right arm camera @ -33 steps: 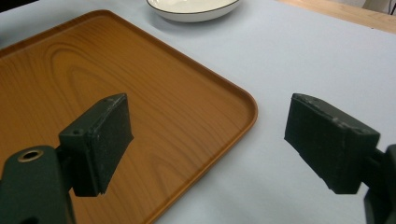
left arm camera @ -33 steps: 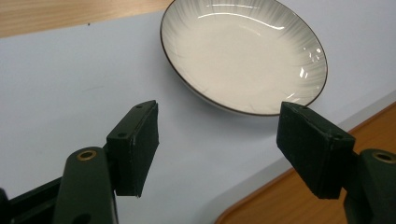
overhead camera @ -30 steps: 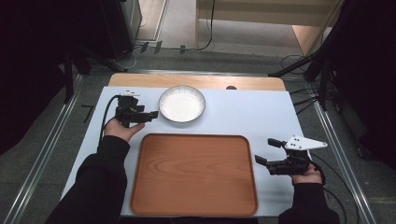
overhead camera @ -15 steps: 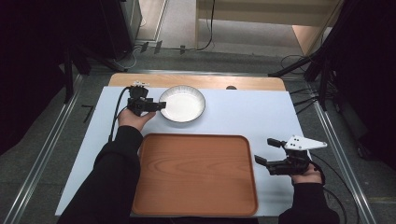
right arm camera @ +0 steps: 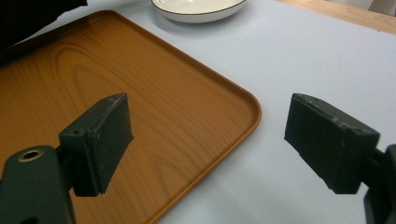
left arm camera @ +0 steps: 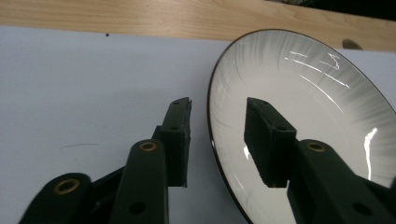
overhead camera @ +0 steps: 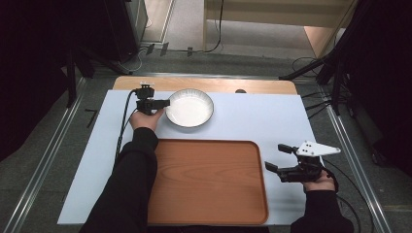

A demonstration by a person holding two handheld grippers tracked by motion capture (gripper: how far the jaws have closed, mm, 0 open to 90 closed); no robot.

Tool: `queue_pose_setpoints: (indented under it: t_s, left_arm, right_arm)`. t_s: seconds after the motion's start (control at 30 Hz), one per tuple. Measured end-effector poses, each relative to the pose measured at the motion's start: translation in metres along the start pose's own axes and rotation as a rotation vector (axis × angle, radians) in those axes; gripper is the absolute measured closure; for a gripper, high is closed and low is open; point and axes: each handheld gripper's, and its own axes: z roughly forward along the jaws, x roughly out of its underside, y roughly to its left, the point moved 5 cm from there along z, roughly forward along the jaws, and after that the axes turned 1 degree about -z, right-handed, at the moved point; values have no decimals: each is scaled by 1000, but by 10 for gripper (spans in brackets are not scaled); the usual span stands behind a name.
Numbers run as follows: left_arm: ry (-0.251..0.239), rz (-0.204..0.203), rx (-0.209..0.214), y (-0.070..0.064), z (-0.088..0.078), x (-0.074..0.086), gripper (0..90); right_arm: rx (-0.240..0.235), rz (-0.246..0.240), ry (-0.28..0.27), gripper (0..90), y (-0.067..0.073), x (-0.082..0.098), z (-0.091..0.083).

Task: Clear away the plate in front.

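Observation:
A white plate with a dark rim (overhead camera: 189,108) stands at the back of the light blue table mat. My left gripper (overhead camera: 164,103) is at its left edge. In the left gripper view the gripper (left arm camera: 218,135) is open and straddles the rim of the plate (left arm camera: 317,88): one jaw is outside over the mat, the other is above the plate's inner slope. A wooden tray (overhead camera: 209,184) lies at the front middle. My right gripper (overhead camera: 275,157) hovers open just right of the tray. In the right gripper view this gripper (right arm camera: 210,140) frames the corner of the tray (right arm camera: 140,93) and holds nothing.
The mat (overhead camera: 262,121) covers a wooden tabletop whose bare strip (overhead camera: 218,85) runs along the back edge. Free mat lies right of the plate and left of the tray. Cables trail from both grippers. The plate (right arm camera: 198,9) is far off in the right gripper view.
My left gripper has moved forward and to the right, from beside the plate to its left rim, which now sits between the open jaws. The right gripper has stayed put.

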Motion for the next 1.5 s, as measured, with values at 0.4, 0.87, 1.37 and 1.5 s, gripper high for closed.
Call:
queue_pose_setpoints:
  t_s: [0.4, 0.87, 1.37, 1.5]
  left_arm:
    - [-31, -205, 105, 1, 33, 14, 761]
    - [-24, -366, 209, 9, 30, 10, 849]
    - [-17, -433, 292, 10, 11, 2, 828]
    - [-26, -444, 308, 10, 6, -1, 828]
  right_arm:
    - [-6, 4, -10, 157, -2, 0, 0]
    - [-15, 4, -2, 157, -2, 0, 2]
    - [-15, -3, -4, 159, -3, 0, 3]
    - [-14, -2, -3, 160, -2, -1, 3]
